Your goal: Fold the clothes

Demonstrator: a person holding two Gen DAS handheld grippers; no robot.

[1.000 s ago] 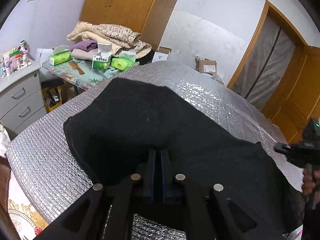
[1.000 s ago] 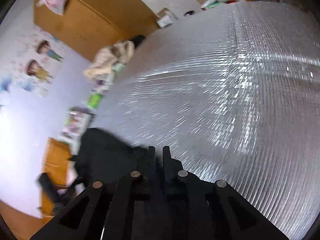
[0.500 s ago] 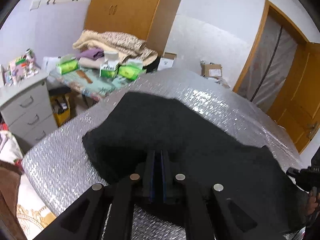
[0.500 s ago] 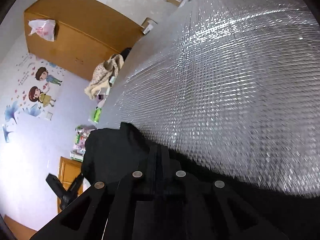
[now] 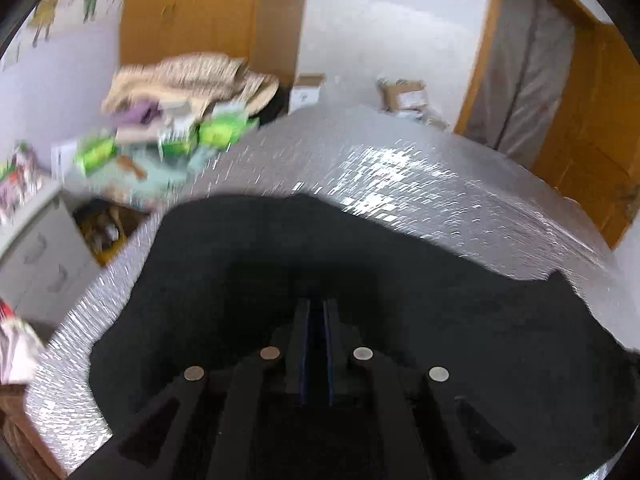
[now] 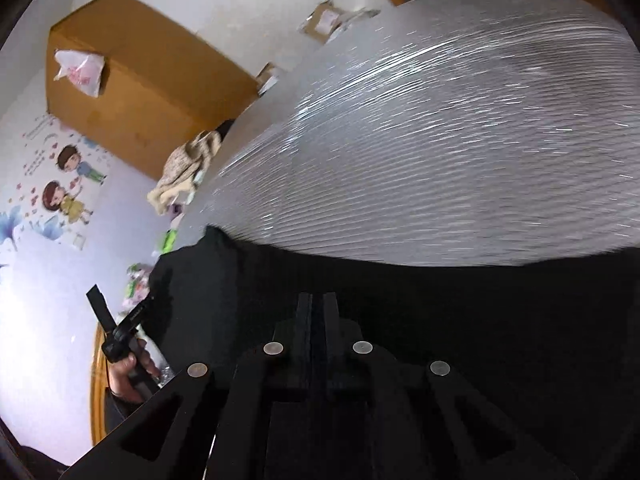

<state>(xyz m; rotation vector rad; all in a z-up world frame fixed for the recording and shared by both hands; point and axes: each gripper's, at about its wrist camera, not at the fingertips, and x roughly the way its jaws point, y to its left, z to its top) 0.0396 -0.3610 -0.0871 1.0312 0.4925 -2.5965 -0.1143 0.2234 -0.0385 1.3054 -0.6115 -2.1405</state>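
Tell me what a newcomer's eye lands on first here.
The black garment, spread over the shiny silver quilted surface, fills the lower half of both views. Both the left gripper and right gripper are closed at its near edge. Behind the surface, at the left, sits a blurred pile of blankets.

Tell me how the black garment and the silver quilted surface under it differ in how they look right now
The black garment is matte and dark, with no sheen; the silver quilted surface is shiny and throws bright glints. The garment has an irregular, wavy edge and lies rumpled; the surface looks smooth and taut, with a regular ribbed pattern. The garment covers only the near part; the surface stretches bare well beyond it. Both are blurred by motion in the two wrist views.
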